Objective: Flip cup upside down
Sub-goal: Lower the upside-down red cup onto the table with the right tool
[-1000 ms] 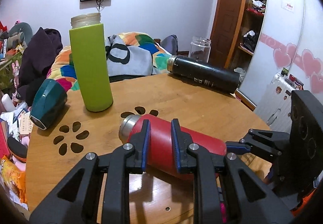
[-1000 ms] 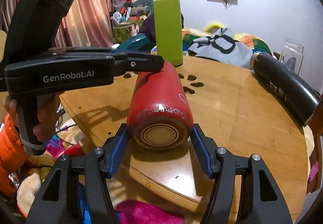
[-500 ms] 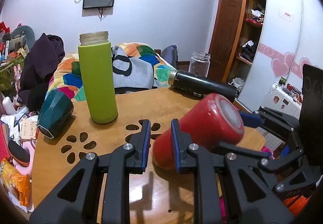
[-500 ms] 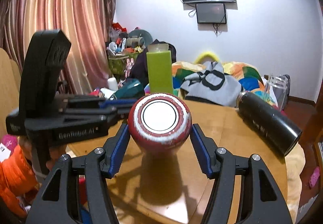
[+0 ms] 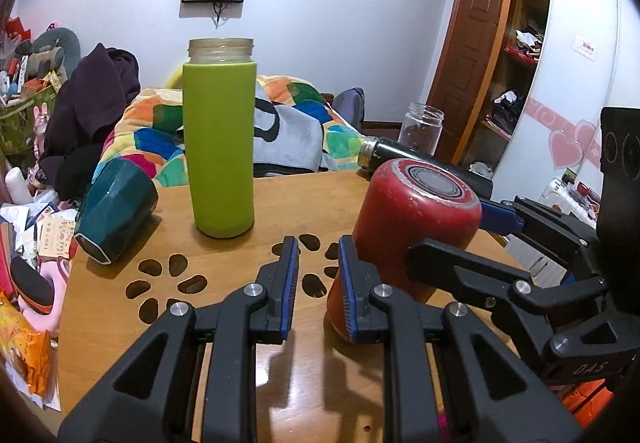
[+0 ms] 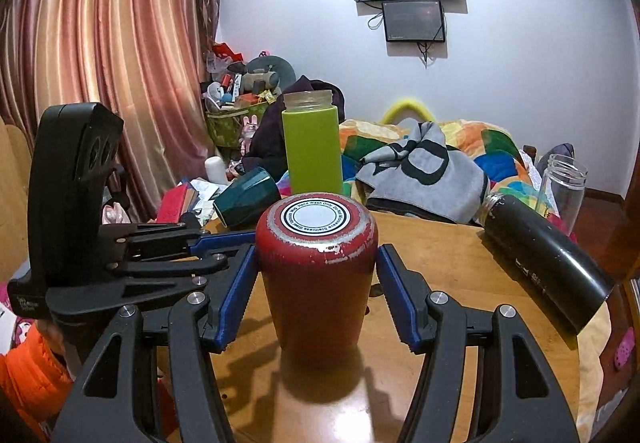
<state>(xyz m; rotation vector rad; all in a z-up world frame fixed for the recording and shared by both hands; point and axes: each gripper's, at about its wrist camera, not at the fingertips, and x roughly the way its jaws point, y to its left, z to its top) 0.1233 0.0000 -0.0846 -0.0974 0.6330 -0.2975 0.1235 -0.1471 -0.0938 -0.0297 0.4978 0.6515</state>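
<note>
The red metal cup [image 6: 316, 275] stands upside down on the wooden table [image 6: 460, 275], its labelled base facing up. My right gripper [image 6: 316, 295] is open, with a blue-padded finger on each side of the cup and a small gap on both sides. In the left wrist view the red cup [image 5: 404, 239] stands just right of my left gripper [image 5: 318, 283]. The left gripper's jaws are narrow and hold nothing, and its right finger [image 5: 348, 287] is next to the cup's lower part.
A tall green bottle [image 5: 219, 147] stands upright at the back. A dark teal cup [image 5: 116, 203] lies on its side at the left edge. A black flask [image 6: 544, 259] lies on the right. A clear jar [image 6: 564, 183] stands behind it. Flower-shaped cutouts [image 5: 168, 283] mark the tabletop.
The red cup went from lying on its side to tilted in the right gripper, then upright with base up on the table. The right gripper has opened off it. The left gripper drew back slightly.
</note>
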